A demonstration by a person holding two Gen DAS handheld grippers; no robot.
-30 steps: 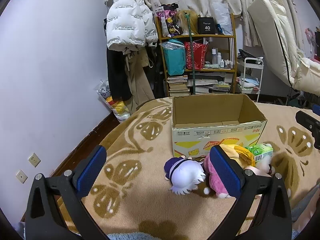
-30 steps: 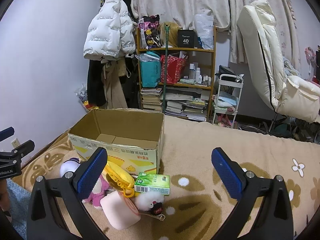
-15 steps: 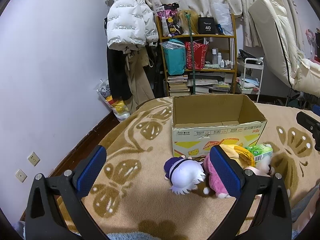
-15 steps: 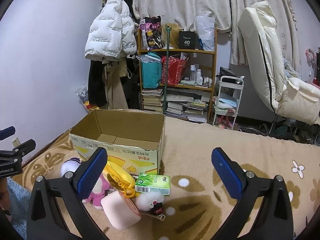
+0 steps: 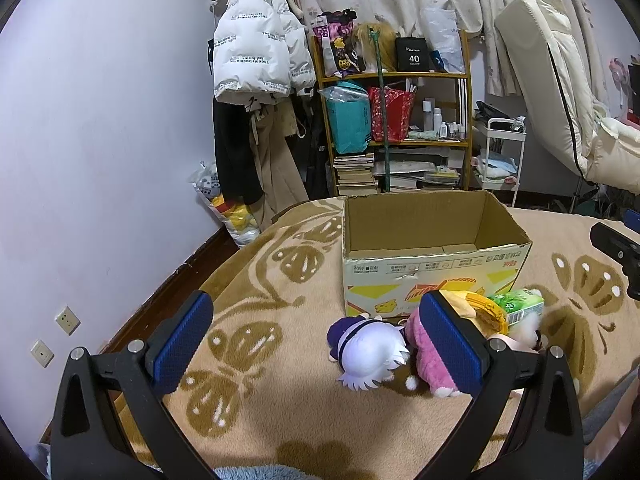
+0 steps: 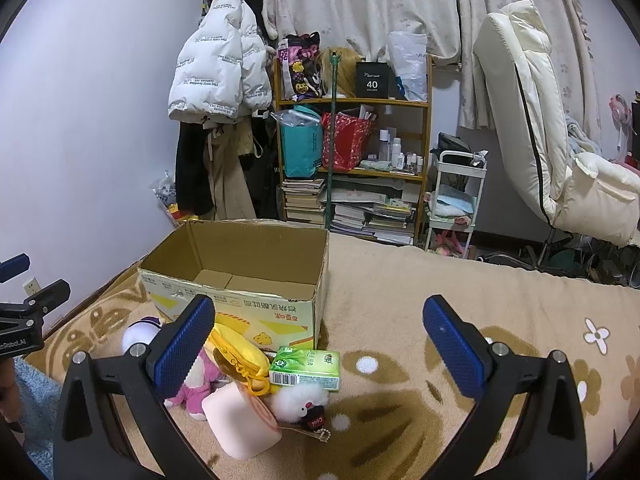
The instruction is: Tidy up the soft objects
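Right wrist view: both your grippers' fingers gape empty; start with the pink pouch, nearest item before the cardboard box, pinching gently.

Open cardboard box, upright on the patterned blanket, top flaps absent or folded in, interior bare. Soft items clustered just in front of its near wall. White-and-purple plush lies furthest left, on its side. Pink plush beside it. Yellow zip pouch leans against the box front. Green tissue pack lies flat to the right. Pale pink roll nearest, tilted. White fluffy toy touches the roll.
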